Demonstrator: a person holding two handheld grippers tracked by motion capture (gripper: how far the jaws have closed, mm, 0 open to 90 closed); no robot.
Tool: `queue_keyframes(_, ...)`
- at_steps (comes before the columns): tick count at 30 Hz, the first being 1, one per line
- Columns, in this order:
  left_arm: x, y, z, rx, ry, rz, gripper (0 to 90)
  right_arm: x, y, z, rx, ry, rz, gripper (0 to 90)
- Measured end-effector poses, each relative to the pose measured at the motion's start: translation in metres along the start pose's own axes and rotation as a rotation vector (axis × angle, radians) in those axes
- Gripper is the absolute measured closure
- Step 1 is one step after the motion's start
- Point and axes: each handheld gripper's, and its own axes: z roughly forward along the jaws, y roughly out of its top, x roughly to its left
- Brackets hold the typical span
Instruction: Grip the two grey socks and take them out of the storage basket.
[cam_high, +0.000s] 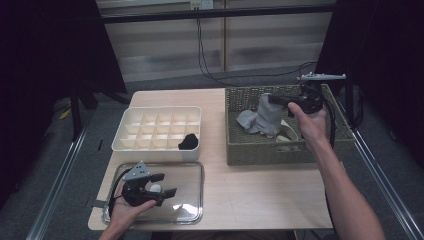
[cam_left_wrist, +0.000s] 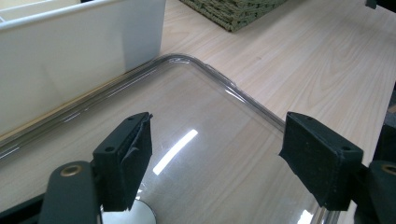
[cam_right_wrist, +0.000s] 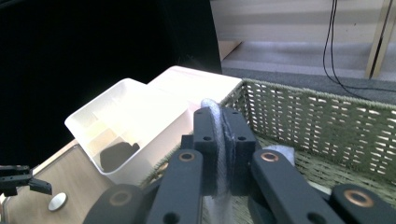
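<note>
Nearest you, your left gripper (cam_high: 159, 186) hovers over the clear lid (cam_high: 192, 172) at the tabletop's (cam_high: 260, 192) front edge with its jaws spread and nothing between them; if that hand sinks, the jaws could scrape or skid the lid, which sits just beside the white divided box (cam_high: 150, 145). Farther off, your right gripper (cam_high: 272, 99) has its jaws pressed together on a grey sock (cam_high: 266, 117), pinching it by the top fold above the wicker basket (cam_high: 245, 152) while the rest dangles inside. That thin pinch looks like the weak point: a quick swing could let the cloth slip free, or the hanging tail could snag the basket rim or another item lying below. The box already holds a black rolled item (cam_high: 188, 141), so aim for a free cell.
</note>
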Motion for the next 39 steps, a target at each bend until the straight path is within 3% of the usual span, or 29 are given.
queue_keyframes(24, -0.007, 0.004, 0.004, 0.001, 0.001, 0.007, 25.1, 0.047, 0.011, -0.030, -0.058, 0.067, -0.037, 85.7)
queue_keyframes(39, -0.014, 0.008, 0.007, -0.006, -0.008, 0.038, 24.2, 0.092, 0.000, -0.037, -0.020, 0.113, -0.089, 85.8)
